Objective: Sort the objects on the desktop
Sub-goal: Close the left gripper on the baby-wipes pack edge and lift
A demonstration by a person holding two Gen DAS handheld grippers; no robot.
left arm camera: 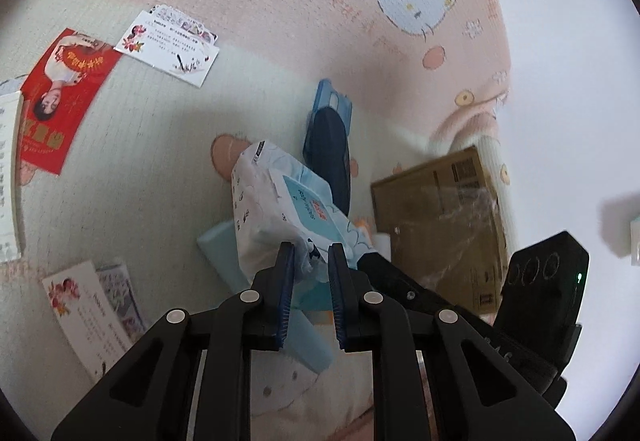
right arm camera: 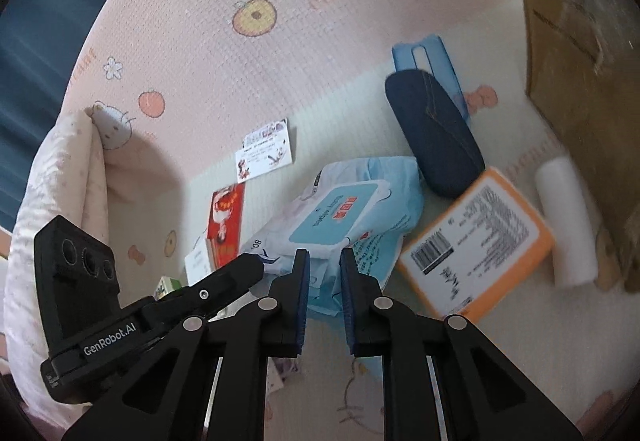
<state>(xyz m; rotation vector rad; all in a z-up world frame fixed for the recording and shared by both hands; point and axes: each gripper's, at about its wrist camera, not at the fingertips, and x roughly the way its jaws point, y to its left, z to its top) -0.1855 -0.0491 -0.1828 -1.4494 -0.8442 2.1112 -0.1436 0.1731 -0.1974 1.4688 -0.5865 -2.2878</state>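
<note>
You are pinching the soft white-and-blue plastic wet-wipes pack (left arm camera: 280,209) at its crinkled end with both grippers: the left gripper (left arm camera: 311,261) and the right gripper (right arm camera: 324,261) are each narrowed on thin film, holding the pack just above the pink cartoon-print mat (left arm camera: 248,1). You are risking a slip or tear, since only loose wrapping sits between the jaws and the pack is sagging. Around it I am counting one dark denim glasses case (right arm camera: 434,133), one orange labelled box (right arm camera: 480,245), one white paper roll (right arm camera: 568,221), one brown cardboard carton (left arm camera: 440,217) and one red leaflet (left arm camera: 60,97).

Home, cartoon-cat play mat (right arm camera: 304,41), curtain (right arm camera: 60,21)
</note>
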